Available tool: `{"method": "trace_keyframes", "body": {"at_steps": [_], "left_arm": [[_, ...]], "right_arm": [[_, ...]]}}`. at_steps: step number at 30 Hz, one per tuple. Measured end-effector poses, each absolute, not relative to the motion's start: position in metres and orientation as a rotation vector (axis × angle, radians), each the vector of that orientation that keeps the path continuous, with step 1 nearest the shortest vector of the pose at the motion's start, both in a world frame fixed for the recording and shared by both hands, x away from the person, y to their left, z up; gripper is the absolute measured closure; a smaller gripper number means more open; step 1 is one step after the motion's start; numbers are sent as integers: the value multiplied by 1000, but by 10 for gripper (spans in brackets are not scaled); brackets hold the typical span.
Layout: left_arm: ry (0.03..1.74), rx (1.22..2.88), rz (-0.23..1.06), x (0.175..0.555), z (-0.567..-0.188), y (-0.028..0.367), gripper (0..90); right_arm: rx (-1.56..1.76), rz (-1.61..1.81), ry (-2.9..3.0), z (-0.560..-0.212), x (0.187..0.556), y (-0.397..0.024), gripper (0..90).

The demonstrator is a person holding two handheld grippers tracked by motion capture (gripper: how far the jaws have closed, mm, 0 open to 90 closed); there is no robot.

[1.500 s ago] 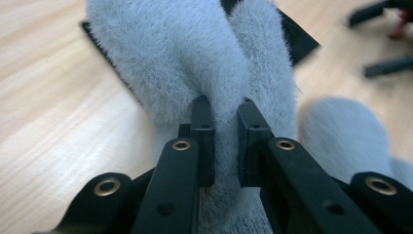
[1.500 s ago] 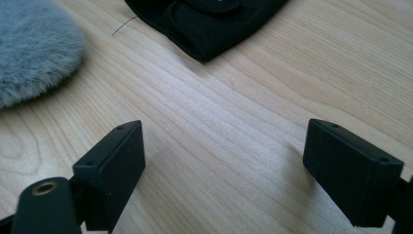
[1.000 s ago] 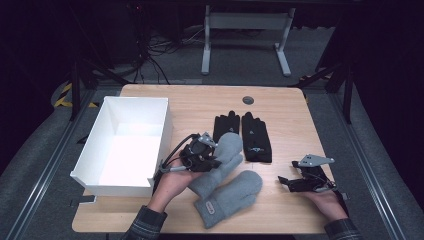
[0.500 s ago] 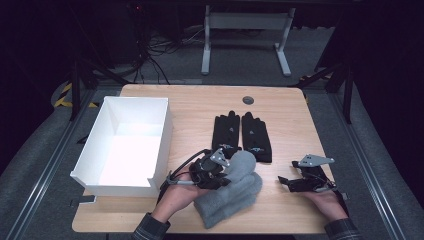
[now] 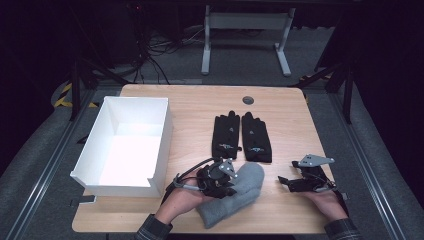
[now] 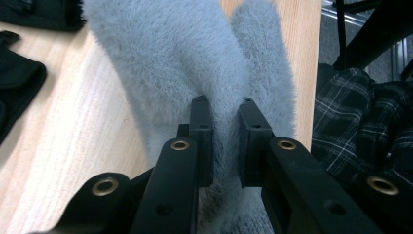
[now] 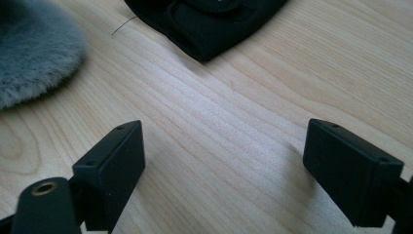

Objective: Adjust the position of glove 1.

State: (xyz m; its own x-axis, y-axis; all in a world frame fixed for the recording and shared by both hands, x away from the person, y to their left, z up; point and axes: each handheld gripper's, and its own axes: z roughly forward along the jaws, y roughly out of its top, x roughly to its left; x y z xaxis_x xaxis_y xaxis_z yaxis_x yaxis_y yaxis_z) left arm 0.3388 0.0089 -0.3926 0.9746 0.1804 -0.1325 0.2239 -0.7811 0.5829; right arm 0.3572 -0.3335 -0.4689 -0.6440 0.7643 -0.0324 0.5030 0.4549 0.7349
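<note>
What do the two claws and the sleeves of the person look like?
Both the left claw and the right claw are black, with two flat, blocky jaws and brass-coloured rivets on the links. A grey three-cornered plate sits on top of each. Black cables loop out from the left one. The sleeves are dark plaid with thin light lines.

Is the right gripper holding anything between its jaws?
No: the right gripper stands wide open over the bare wooden table, nothing between its jaws.

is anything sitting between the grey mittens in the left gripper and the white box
Nothing visible does. The left gripper is clamped on the grey mittens, and only bare table lies between them and the white box beside them.
</note>
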Motion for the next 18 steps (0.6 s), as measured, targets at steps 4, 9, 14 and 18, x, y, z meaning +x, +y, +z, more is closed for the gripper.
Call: {"method": "trace_keyframes", "body": {"at_steps": [4,9,14,18], "left_arm": [[288,2491,-85,339,-398,7,782],[314,2478,-52,338,-397,9,667],[364,2449,-19,339,-394,15,484],[425,2395,18,343,-389,23,328]], "right_arm": [[1073,1009,2351,-469,357,-334,158],[1073,1008,2351,-469,357,-333,158],[1073,1009,2351,-469,357,-334,158],[1073,1009,2351,-469,357,-334,157]]}}
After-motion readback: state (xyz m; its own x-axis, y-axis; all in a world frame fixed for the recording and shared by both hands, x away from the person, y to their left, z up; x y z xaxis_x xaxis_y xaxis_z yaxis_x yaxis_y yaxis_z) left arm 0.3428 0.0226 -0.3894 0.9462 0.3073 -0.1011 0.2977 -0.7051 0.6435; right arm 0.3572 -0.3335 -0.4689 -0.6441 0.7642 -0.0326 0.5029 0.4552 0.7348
